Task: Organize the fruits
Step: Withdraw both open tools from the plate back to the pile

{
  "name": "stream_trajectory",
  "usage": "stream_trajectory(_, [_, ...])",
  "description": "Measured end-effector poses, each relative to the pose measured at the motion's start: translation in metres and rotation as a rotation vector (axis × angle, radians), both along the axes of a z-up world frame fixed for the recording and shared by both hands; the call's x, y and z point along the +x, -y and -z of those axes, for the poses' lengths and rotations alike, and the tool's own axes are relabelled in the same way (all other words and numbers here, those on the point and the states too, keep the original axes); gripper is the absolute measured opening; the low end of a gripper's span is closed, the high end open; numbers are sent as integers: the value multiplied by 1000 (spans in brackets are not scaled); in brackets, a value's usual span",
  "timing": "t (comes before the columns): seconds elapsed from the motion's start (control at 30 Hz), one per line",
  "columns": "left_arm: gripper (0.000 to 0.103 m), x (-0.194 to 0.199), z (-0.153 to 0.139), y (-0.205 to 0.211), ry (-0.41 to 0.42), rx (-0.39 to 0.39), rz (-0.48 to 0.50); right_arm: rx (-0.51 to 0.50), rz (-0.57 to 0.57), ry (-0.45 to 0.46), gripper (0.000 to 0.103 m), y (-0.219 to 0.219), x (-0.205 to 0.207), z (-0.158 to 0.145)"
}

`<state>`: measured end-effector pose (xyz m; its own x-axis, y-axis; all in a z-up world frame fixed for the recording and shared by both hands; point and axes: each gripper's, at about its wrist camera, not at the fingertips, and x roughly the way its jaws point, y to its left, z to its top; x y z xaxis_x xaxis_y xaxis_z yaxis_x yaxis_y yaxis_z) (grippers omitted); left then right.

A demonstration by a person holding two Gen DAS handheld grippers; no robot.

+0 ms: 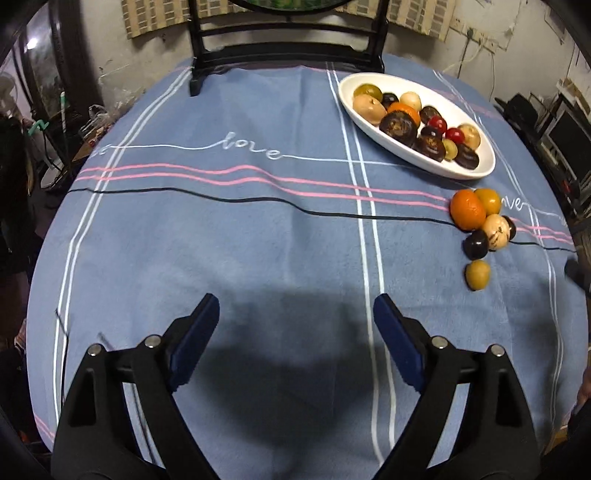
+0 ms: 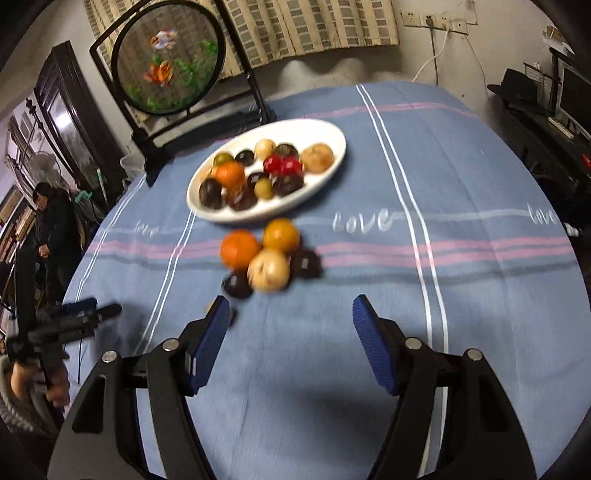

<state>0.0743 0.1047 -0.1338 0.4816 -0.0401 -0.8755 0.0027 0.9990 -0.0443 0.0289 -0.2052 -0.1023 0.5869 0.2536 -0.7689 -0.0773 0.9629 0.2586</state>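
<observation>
blue striped tablecloth (image 1: 258,240), white dish (image 1: 369,122), orange fruit (image 1: 467,208)

Premises: a lived-in domestic room. Ahead of the fingers lies a round table under a blue tablecloth (image 1: 258,240) embroidered "love". Beyond the fingertips, left of centre, stands a framed goldfish screen (image 2: 168,61). Behind it hang a checked curtain (image 2: 314,26) and wall sockets (image 2: 436,18) with trailing cables. Far right of the fingers, a hat (image 2: 515,86) rests on dark furniture.
</observation>
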Motion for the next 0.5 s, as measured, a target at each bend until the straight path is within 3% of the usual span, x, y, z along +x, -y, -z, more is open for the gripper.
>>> stream_trajectory(0.23, [91, -26, -27, -9, 66, -11, -51, -37, -98, 83, 73, -28, 3, -34])
stream_trajectory(0.4, [91, -53, -32, -28, 60, -19, -184, -68, -266, 72, 74, -55, 4, -30])
stream_trajectory(0.5, [91, -64, -30, -33, 35, -6, -243, -51, -311, 80, 74, -55, 4, -29])
